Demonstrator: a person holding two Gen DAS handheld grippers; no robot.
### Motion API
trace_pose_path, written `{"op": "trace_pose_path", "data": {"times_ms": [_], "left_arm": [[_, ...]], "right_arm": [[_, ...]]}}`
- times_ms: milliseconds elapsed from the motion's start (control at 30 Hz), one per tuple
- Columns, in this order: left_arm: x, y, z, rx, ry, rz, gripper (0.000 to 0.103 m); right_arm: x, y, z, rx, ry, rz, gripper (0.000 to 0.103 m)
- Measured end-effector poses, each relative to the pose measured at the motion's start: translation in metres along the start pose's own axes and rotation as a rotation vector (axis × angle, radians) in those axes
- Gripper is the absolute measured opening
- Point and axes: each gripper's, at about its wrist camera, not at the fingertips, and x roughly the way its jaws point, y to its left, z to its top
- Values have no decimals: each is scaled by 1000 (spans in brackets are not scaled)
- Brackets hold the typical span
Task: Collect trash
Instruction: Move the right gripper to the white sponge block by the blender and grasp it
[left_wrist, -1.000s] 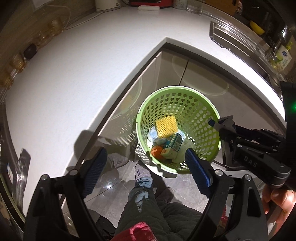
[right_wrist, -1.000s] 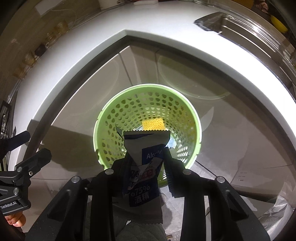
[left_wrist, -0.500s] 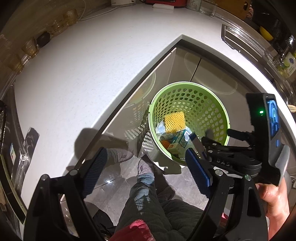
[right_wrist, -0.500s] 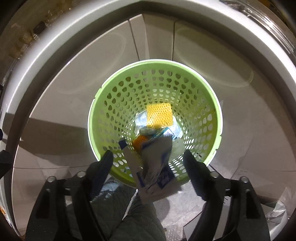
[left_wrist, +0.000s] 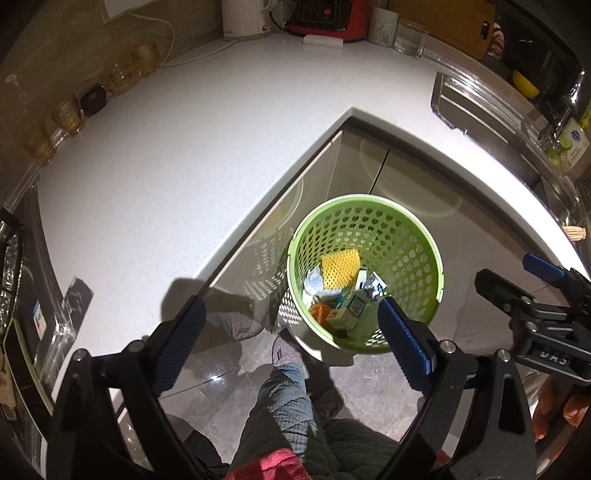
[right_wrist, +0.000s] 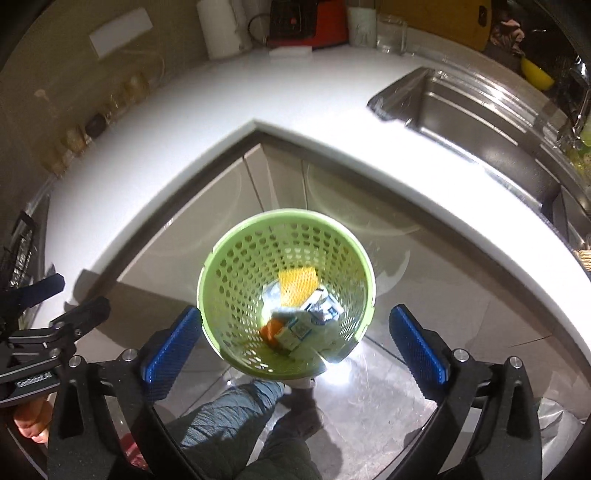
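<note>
Green basket: the perforated plastic bin (left_wrist: 437, 258) stands on the grey floor in the inner corner of the L-shaped worktop, just in front of the cabinet doors, with its rim clear of both tools.
Just changed: a second ago the right gripper (right_wrist: 295, 343) pinched a blue-and-white wipe packet (right_wrist: 323, 308) over the basket's near rim; half a second ago the packet was dropping between parting fingers; now it lies inside, on the right of the pile.
Right gripper: its jaws are opening and stand wide apart, with nothing between the blue pads (right_wrist: 417, 347); it has lifted away, so the basket looks smaller than before.
Left gripper: the other tool (left_wrist: 291, 339) is also opening, spread and empty, hanging above the floor beside the basket's near-left side; it has risen a little too.
Contents: a yellow mesh sponge (left_wrist: 340, 267) sits toward the far side of the basket floor, a small carton (left_wrist: 349, 308) and something orange (left_wrist: 319, 310) toward the near side, crumpled wrappers between them.
Worktop: the white counter (left_wrist: 166, 177) shows no loose litter across its middle or front edge; a kettle, a red appliance and glasses line the back wall, and the sink (right_wrist: 472, 114) is sunk in the right-hand run.
Meaning for the task: this drop looks finished, and both tools are free. Whether more rubbish remains cannot be told; none shows.
</note>
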Motion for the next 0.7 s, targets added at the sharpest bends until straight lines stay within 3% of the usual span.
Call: {"op": "trace_pose_path", "data": {"times_ms": [300,467,700], "left_arm": [[5,2,63,-11,-65,12,95],[32,3,112,-11,-61,-10,95],[84,11,199,-10,-63,-54,95]], "right_arm": [[-12,-14,47,25,-85,-25,101],[16,-17,86,28,-67,-19,101],[80,-11,177,-32,-55,-14,101]]}}
